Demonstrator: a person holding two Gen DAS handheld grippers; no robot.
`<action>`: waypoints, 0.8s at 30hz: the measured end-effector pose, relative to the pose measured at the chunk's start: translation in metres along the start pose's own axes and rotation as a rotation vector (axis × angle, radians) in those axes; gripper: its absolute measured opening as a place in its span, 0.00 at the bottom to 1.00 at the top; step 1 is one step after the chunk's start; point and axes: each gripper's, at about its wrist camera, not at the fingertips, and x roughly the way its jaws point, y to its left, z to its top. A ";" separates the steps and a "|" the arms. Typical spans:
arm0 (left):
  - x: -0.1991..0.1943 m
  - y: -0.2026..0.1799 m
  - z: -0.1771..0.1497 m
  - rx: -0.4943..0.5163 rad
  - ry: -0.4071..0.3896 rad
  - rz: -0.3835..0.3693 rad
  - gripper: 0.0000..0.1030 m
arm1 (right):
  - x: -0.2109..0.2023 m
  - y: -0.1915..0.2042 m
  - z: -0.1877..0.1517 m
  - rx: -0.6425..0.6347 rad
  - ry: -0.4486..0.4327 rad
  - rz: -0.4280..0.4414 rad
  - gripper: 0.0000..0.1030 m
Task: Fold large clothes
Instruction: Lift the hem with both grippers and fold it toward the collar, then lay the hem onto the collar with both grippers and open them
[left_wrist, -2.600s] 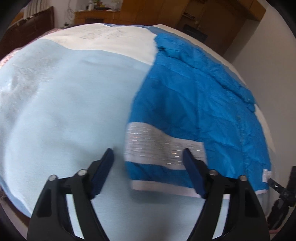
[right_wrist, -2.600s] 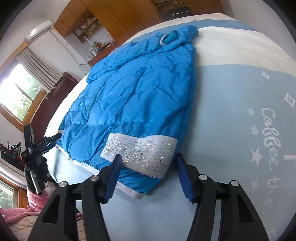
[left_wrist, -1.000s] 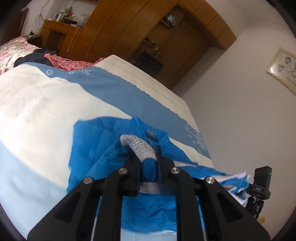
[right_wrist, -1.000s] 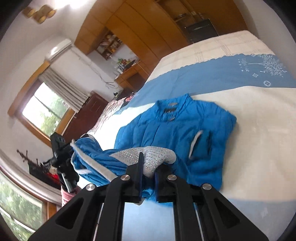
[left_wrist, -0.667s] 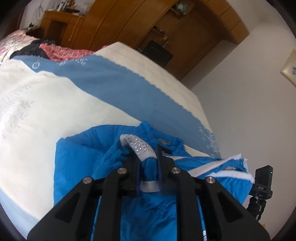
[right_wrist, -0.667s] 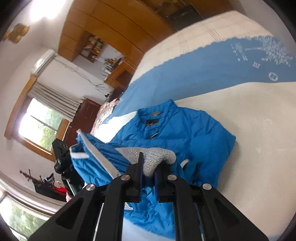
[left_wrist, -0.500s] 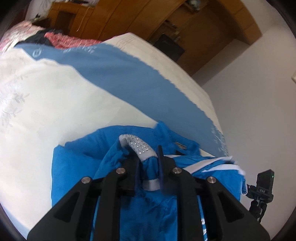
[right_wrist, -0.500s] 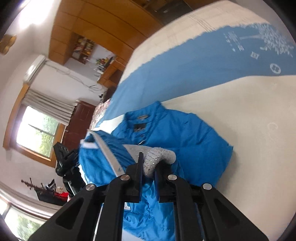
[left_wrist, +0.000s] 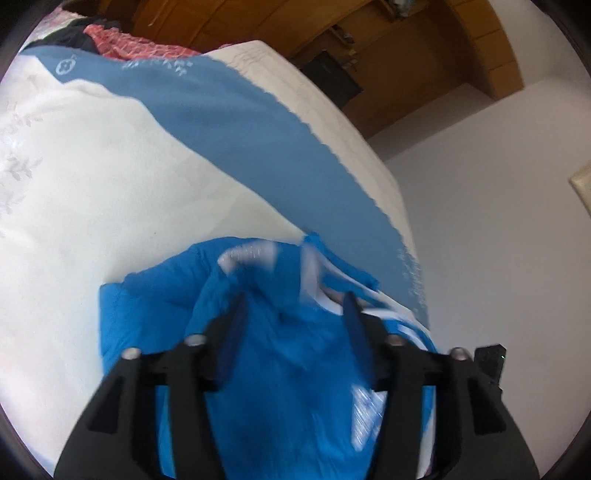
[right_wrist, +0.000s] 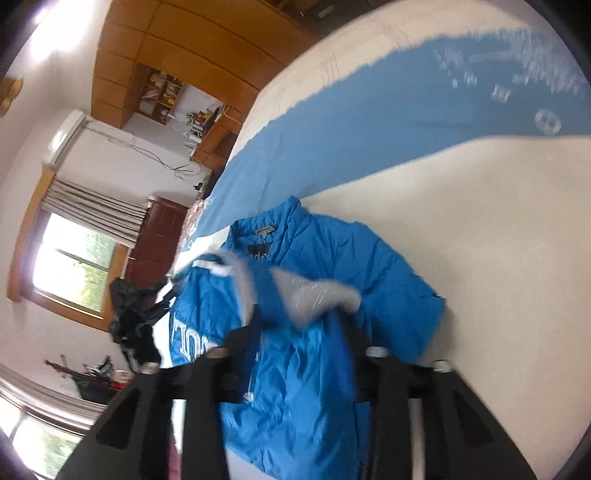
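A bright blue padded jacket (left_wrist: 288, 369) with silver-grey studded bands and white trim lies folded over itself on the bed; its collar end shows in the right wrist view (right_wrist: 332, 258). My left gripper (left_wrist: 293, 314) is open, its jaws spread over the folded-over hem, which is dropping away blurred. My right gripper (right_wrist: 301, 332) is open too, with the grey band (right_wrist: 314, 295) falling just beyond its fingertips. Neither gripper holds cloth.
The bed cover (left_wrist: 92, 184) is cream with a mid-blue band (left_wrist: 258, 129). A white wall (left_wrist: 498, 221) runs along the bed's right side. Wooden wardrobes (right_wrist: 184, 48) stand behind. A small black camera on a stand (left_wrist: 489, 362) sits by the jacket's edge.
Both grippers were shut on the jacket's grey-banded hem, carrying it up toward the collar. Now both have opened and the hem has dropped onto the jacket's upper half.
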 end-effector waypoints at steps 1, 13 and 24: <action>-0.010 -0.002 -0.005 0.022 -0.006 0.008 0.52 | -0.005 0.004 -0.004 -0.018 -0.006 -0.007 0.44; -0.029 0.000 -0.097 0.267 -0.040 0.373 0.45 | 0.019 0.016 -0.061 -0.117 0.041 -0.244 0.20; 0.012 0.005 -0.084 0.270 -0.045 0.494 0.28 | 0.038 -0.011 -0.057 -0.011 0.008 -0.296 0.04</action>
